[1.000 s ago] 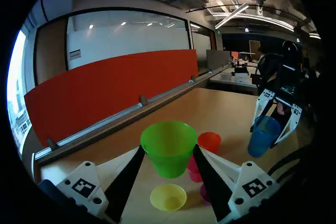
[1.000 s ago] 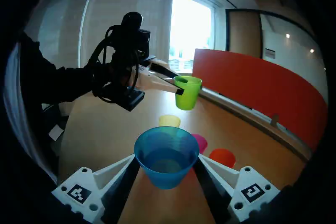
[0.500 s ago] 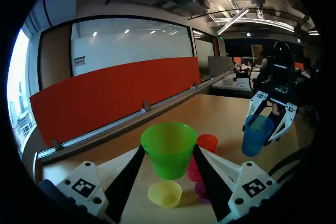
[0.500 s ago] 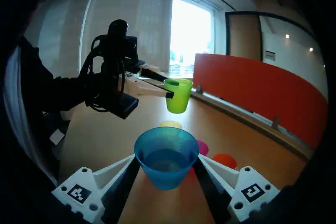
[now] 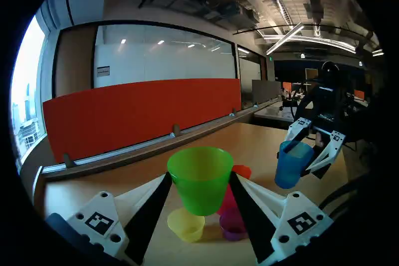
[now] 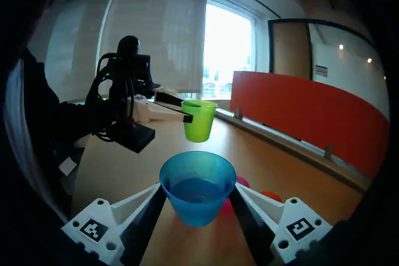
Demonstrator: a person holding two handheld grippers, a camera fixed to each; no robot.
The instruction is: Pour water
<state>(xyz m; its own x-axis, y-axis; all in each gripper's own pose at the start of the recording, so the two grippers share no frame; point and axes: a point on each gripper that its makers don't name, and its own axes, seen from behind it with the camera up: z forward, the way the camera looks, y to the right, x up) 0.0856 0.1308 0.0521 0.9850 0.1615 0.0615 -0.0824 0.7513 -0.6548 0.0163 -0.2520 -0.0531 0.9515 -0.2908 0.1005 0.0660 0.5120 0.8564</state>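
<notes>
Your left gripper (image 5: 200,177) has both fingers clamped on the sides of the green cup (image 5: 200,186), which looks empty and is held upright in the air. Your right gripper (image 6: 198,189) pinches the blue cup (image 6: 198,193) the same way, and that one has what looks like water (image 6: 197,197) sitting low in it.

The two cups are apart right now, with the blue one off to the side of the green. If you tip before the blue rim is over the green mouth, I reckon the water goes straight onto the wooden table (image 5: 252,138) and the little yellow cup (image 5: 185,223) and purple cup (image 5: 232,223) underneath. These are also smooth tapered plastic cups, so a fast tilt might let the blue one slide in the fingers. Bumping the rims together could knock the green one askew.
</notes>
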